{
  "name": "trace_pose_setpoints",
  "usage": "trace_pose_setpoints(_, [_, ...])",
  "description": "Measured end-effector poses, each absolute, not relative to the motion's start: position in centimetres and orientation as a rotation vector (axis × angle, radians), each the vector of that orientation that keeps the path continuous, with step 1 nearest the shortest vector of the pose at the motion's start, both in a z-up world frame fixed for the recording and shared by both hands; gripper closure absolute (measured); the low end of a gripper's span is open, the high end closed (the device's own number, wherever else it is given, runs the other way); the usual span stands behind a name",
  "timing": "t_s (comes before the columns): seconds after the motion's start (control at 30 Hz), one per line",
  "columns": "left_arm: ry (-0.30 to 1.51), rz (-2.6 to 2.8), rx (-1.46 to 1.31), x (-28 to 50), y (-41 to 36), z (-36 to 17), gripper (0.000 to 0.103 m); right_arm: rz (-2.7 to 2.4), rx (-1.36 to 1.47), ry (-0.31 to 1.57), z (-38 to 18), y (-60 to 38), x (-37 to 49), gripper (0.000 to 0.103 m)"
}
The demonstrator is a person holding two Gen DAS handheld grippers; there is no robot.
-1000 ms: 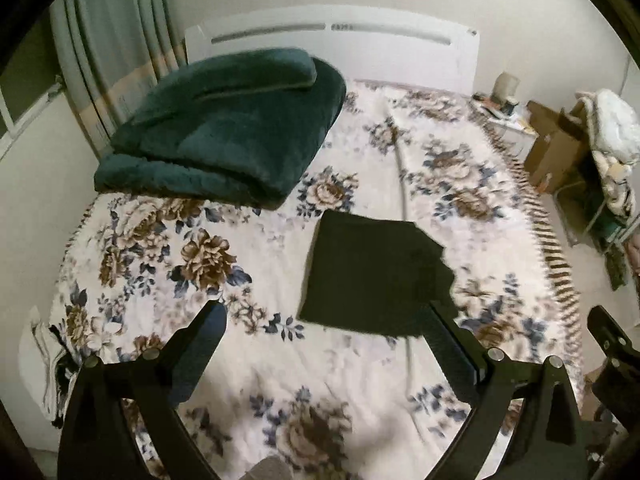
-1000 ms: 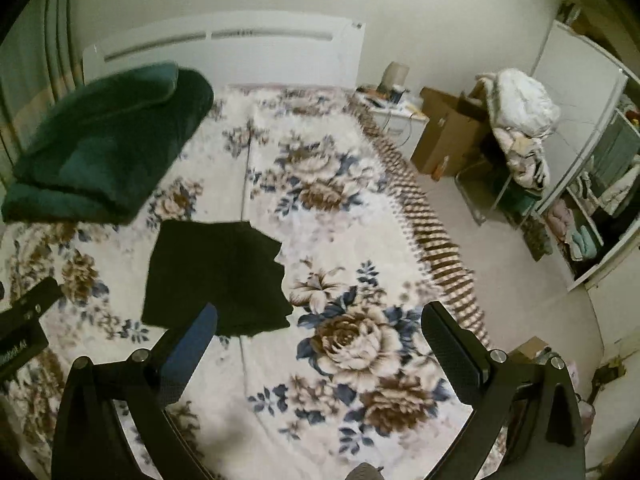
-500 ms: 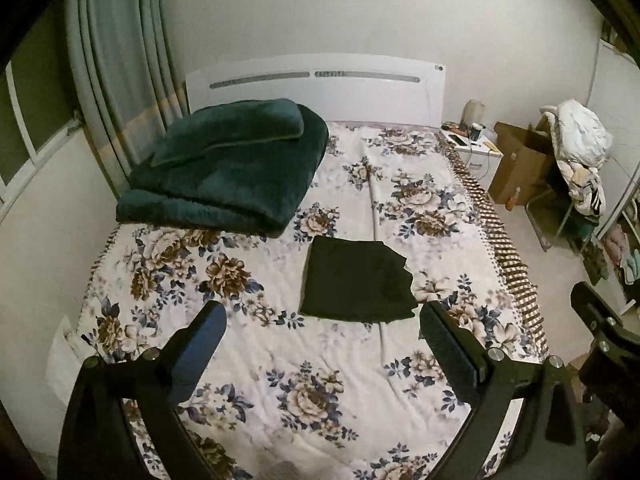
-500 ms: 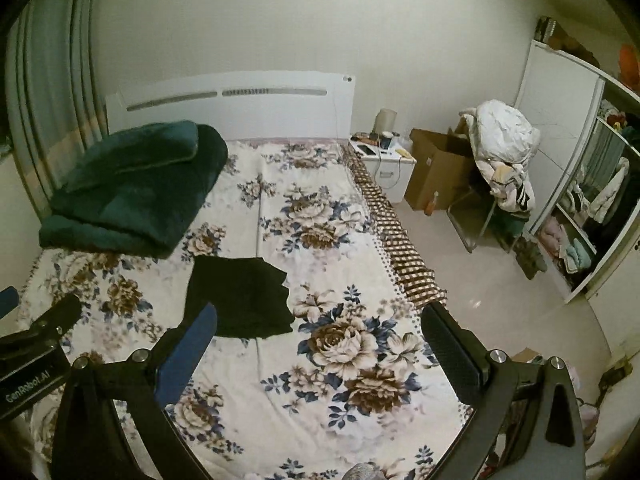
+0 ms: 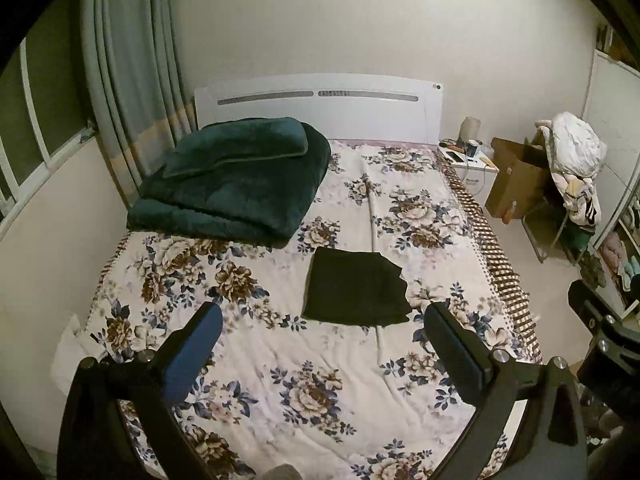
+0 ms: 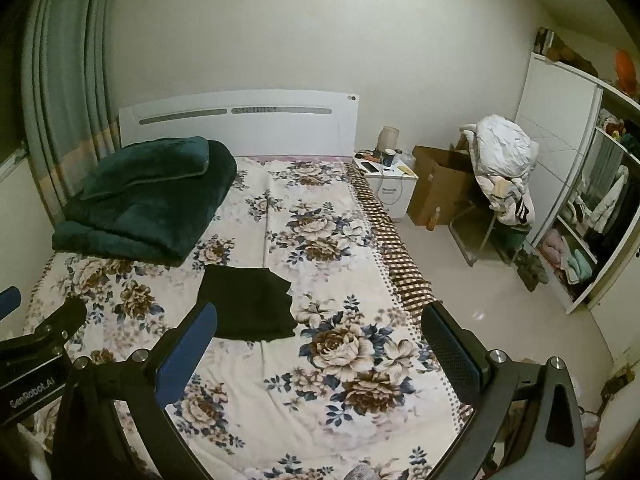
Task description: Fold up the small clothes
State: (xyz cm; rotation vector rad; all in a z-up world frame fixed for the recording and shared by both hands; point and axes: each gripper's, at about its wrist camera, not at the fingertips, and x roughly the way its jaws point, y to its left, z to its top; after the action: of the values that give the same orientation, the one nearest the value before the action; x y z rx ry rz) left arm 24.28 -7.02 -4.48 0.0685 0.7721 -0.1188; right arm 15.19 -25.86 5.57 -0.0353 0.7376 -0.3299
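A small black garment (image 5: 354, 288) lies folded into a flat rectangle on the floral bedspread (image 5: 280, 360), near the bed's middle. It also shows in the right wrist view (image 6: 250, 303). My left gripper (image 5: 322, 320) is open and empty, held well back from and above the garment. My right gripper (image 6: 320, 316) is open and empty too, held back over the foot of the bed. The left gripper's body (image 6: 36, 344) shows at the left edge of the right wrist view.
A folded dark green blanket (image 5: 236, 184) lies at the head of the bed on the left. A white headboard (image 5: 320, 104), a nightstand (image 6: 390, 184), a cardboard box (image 6: 436, 188), a chair piled with clothes (image 6: 500, 168) and an open wardrobe (image 6: 592, 208) stand to the right.
Both grippers have pulled back and up from the bed, so the garment looks smaller and farther away. The garment has not moved. Both grippers stay open.
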Motion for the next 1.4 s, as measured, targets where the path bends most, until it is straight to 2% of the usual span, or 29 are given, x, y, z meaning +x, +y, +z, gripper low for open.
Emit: trace_pose_setpoints(1.4, [0.745, -0.092, 0.077, 22.3, -6.9, -2.2, 0.0, -0.278, 0.003, 0.732, 7.1, -26.0, 13.3, 0.0])
